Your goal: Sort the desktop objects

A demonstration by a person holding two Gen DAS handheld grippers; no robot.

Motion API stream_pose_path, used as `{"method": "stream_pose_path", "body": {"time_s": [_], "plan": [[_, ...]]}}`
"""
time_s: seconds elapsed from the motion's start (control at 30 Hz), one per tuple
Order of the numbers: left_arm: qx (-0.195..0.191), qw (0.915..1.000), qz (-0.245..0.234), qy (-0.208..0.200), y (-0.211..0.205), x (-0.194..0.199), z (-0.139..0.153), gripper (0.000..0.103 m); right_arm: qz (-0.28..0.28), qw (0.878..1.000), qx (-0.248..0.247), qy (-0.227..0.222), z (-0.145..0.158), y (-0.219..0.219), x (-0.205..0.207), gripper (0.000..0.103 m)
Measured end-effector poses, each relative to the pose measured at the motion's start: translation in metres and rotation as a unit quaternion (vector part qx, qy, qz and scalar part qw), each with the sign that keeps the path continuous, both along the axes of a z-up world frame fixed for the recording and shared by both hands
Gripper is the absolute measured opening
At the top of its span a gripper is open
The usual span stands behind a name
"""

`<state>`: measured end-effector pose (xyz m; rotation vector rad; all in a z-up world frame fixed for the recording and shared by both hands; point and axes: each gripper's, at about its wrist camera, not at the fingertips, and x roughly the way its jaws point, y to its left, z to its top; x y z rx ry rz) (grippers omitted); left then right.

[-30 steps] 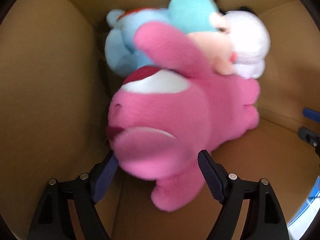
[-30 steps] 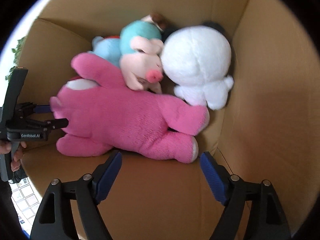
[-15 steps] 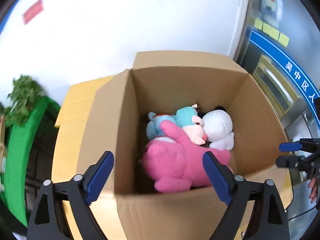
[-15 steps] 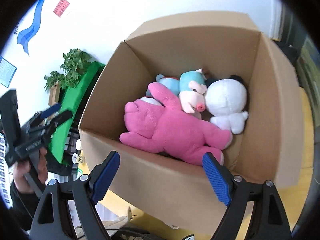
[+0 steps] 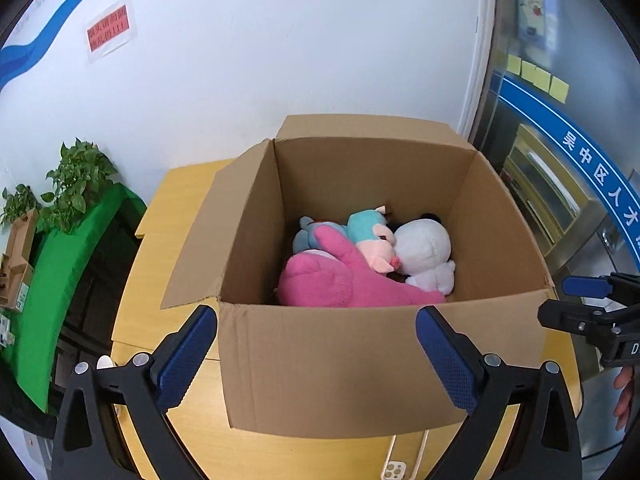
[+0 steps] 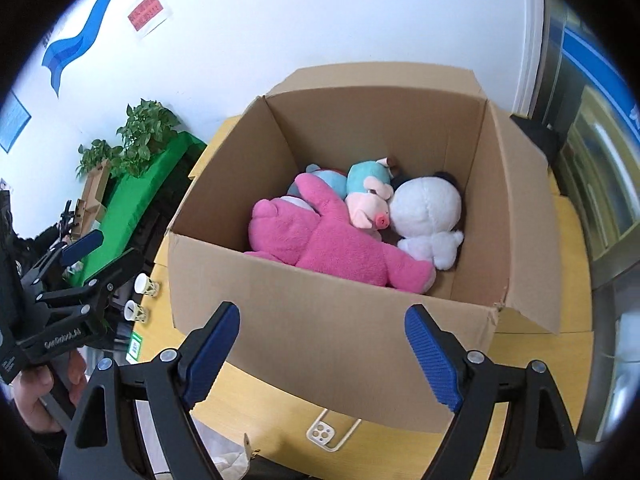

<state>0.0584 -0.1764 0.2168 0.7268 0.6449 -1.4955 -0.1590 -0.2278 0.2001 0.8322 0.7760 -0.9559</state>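
An open cardboard box [image 5: 328,364] [image 6: 320,320] stands on a yellow wooden table [image 5: 176,216]. Inside lie a pink plush [image 5: 340,280] [image 6: 320,240], a blue-and-pink pig plush [image 5: 368,236] [image 6: 364,196] and a white plush [image 5: 424,252] [image 6: 428,216]. My left gripper [image 5: 316,356] is open and empty, held in front of the box's near wall; it also shows at the left of the right wrist view [image 6: 92,256]. My right gripper [image 6: 322,354] is open and empty before the box; it shows at the right edge of the left wrist view [image 5: 576,300].
A white phone case [image 6: 324,434] [image 5: 394,470] lies on the table before the box. Two small white cups [image 6: 140,284] stand at the table's left edge. A green-covered shelf [image 5: 60,280] with potted plants [image 5: 76,184] stands left. A glass door [image 5: 560,200] is right.
Both grippers have pulled up and back out of the box. The left gripper let go of the pink plush, which now lies in the box.
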Motion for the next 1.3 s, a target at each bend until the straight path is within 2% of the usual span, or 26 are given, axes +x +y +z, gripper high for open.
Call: {"method": "stream_pose_path", "body": {"time_s": [0.27,0.47,0.73,1.03,1.17,1.3], "plan": [[-0.012,0.9999,0.010,0.005,0.021,0.002,0.007,0.101,-0.006,1.000,-0.013,0.009,0.008,0.013,0.004,0.085],[-0.013,0.9999,0.007,0.009,0.016,0.010,0.004,0.101,-0.015,1.000,-0.012,0.018,0.005,0.010,0.014,0.085],[-0.002,0.9995,-0.019,0.025,-0.005,0.025,-0.011,0.101,-0.033,0.999,-0.001,0.028,-0.005,-0.007,0.029,0.085],[0.018,0.9989,-0.024,0.036,-0.045,0.049,-0.023,0.101,-0.042,0.998,0.002,0.040,-0.010,-0.034,0.045,0.085],[0.025,0.9975,-0.046,0.048,-0.054,0.051,-0.037,0.101,-0.039,0.999,0.000,0.031,-0.019,-0.036,0.042,0.085],[0.032,0.9942,-0.082,0.062,-0.048,0.047,-0.052,0.101,-0.024,1.000,-0.009,0.012,-0.029,-0.016,0.030,0.085]]}}
